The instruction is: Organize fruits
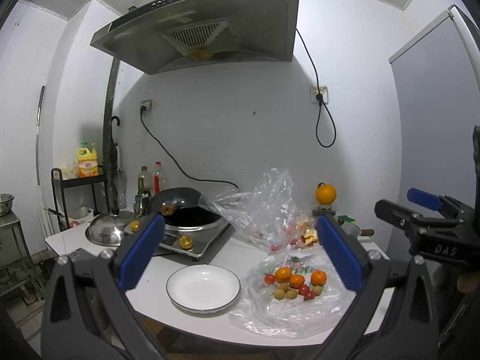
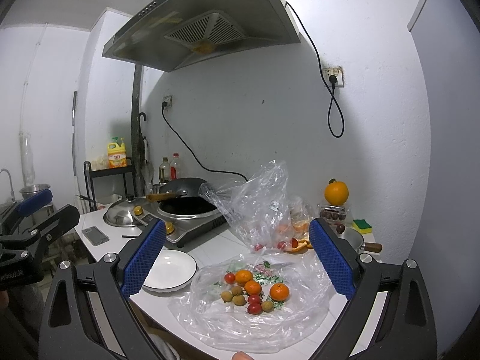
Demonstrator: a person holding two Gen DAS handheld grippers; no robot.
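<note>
Glossy round plate [image 1: 203, 288], crinkled plastic bag [image 1: 285, 309]

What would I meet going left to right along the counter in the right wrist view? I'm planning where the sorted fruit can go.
Phone → pot lid → white plate → fruit pile on the flat plastic bag → big orange → green sponge.

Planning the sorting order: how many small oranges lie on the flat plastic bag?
3. On the flat plastic bag: a back one beside a cherry tomato, a middle one, and a right one. More fruit may be hidden in the crumpled bag behind.
</note>
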